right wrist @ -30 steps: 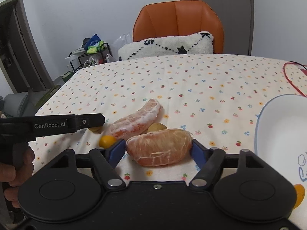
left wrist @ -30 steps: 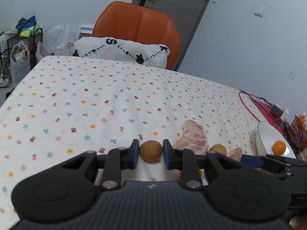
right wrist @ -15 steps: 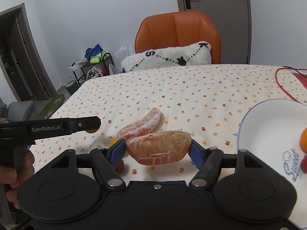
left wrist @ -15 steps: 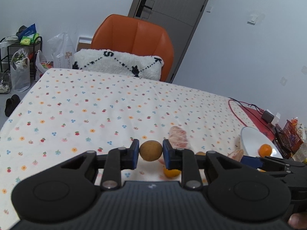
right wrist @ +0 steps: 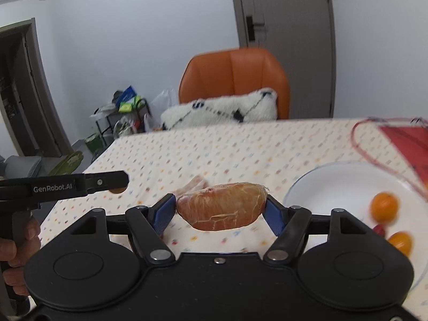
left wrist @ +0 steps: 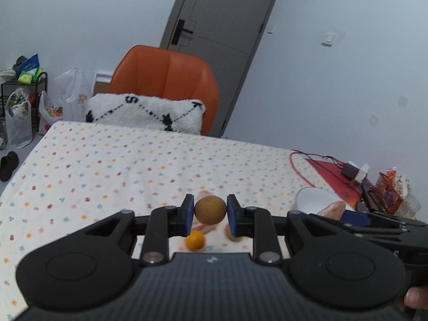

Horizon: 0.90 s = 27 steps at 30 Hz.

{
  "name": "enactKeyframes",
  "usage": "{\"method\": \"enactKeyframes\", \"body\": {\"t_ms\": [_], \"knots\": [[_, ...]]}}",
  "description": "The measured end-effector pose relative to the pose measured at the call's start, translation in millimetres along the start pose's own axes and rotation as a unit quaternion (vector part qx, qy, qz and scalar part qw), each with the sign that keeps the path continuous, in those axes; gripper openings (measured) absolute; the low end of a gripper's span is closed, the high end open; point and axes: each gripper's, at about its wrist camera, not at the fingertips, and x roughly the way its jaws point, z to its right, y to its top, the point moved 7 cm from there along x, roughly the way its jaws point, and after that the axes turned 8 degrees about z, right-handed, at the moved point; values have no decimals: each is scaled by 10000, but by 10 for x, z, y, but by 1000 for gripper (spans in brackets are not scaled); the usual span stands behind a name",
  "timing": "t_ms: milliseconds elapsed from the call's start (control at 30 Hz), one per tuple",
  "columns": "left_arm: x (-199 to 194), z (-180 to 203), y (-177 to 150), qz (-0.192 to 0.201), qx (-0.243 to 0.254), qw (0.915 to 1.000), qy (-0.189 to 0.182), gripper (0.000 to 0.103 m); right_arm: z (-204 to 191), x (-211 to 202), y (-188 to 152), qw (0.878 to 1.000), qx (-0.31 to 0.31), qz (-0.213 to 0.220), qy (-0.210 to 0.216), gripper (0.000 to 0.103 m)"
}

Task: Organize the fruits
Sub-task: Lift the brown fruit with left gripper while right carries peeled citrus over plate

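My left gripper (left wrist: pixel 210 212) is shut on a small round brown fruit (left wrist: pixel 210 210) and holds it above the flowered tablecloth (left wrist: pixel 120 165). Below it lie a small orange fruit (left wrist: pixel 194 241) and a pomelo segment, mostly hidden. My right gripper (right wrist: pixel 221 210) is shut on a peeled pomelo segment (right wrist: pixel 221 206), held above the cloth just left of the white plate (right wrist: pixel 334 184). The plate holds two orange fruits (right wrist: pixel 384 206) and a small red one (right wrist: pixel 379 229). Another pomelo segment (right wrist: pixel 194 184) lies on the cloth behind.
An orange chair (left wrist: pixel 165 77) with a white patterned cushion (left wrist: pixel 145 113) stands at the table's far edge. A red mat and cable (left wrist: pixel 329 171), a charger and a small basket (left wrist: pixel 388 192) sit at the right. Bags and a rack stand on the floor at left.
Both grippers have risen from the cloth with their fruits. The right gripper has swung right, so more of the plate and its fruits shows. The table fruits now sit lower in view.
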Motion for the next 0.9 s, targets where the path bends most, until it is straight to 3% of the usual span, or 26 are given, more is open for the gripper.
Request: {"method": "enactKeyframes", "body": {"t_ms": [367,900], "knots": [[52,510,-38,-75,208,9986,-474,24,530,-397,56,9986,128,184,-470,68],[318,1052,-264,-437,504,9935,-918,24,1068,-540,-306,9940,542,3,-954,68]]}}
